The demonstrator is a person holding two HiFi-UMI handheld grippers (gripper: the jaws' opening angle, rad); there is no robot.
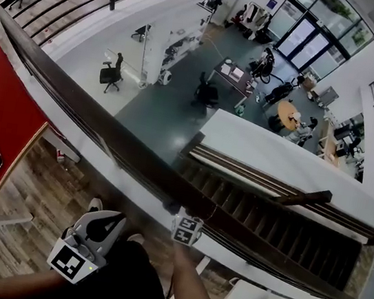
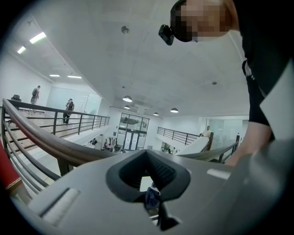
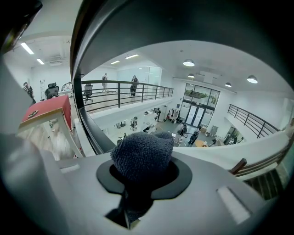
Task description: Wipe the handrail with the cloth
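On the mezzanine edge, the long dark wooden handrail [image 1: 138,152] shows no mark telling wiped from unwiped. I judge the wiping to be only just begun or midway, with much of its length left. The left tongs [image 1: 100,228] hang short of the rail, jaws closed together on nothing. The right tongs [image 1: 188,226] sit at the rail, clamped on the dark blue-grey terry cloth [image 3: 142,156].

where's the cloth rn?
In the right gripper view, the cloth sits bunched and clamped in the right hand-held gripper, with the dark handrail just to its left.
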